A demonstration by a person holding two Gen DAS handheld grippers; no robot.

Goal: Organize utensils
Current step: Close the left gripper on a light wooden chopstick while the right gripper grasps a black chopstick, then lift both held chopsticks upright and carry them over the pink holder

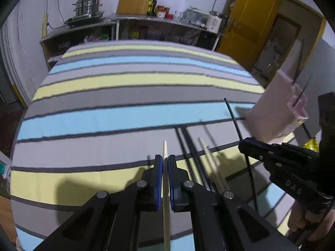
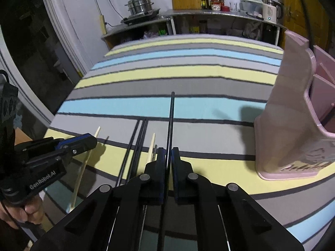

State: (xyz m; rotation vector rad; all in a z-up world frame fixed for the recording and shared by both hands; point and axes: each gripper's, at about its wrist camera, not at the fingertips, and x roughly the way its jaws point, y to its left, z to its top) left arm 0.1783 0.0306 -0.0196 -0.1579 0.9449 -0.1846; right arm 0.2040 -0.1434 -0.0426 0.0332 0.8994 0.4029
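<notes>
Pale wooden chopstick in the left hand-held gripper, thin black chopstick in the right hand-held gripper, both clamped and held above the striped cloth.
Each stick is pinched far from its tip, so it may pivot or slip and miss the pink plastic utensil holder. On the cloth I count two black chopsticks and about two pale chopsticks.

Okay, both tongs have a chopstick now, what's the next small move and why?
Probably carry the black chopstick in the right tongs over to the pink utensil holder; the holder stands just to its right with open compartments, and both tongs, including the left tongs, are shut on chopsticks.
</notes>
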